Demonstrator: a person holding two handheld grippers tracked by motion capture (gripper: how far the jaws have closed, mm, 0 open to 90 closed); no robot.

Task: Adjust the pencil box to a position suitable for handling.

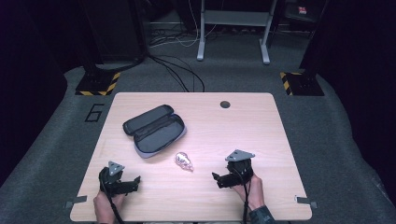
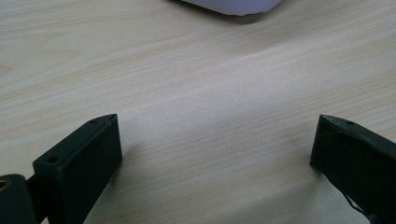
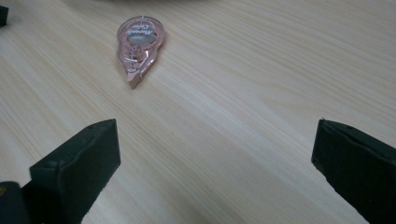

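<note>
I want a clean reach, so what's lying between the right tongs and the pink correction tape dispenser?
Nothing: bare wooden table runs from the open right tongs to the correction tape dispenser in the right gripper view.

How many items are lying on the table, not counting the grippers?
2: an open pencil case at the left rear, and a pink correction tape near the middle, just in front of it.

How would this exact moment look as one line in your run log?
left claw: open, empty | right claw: open, empty, facing correction tape | pencil case: open on table
</note>
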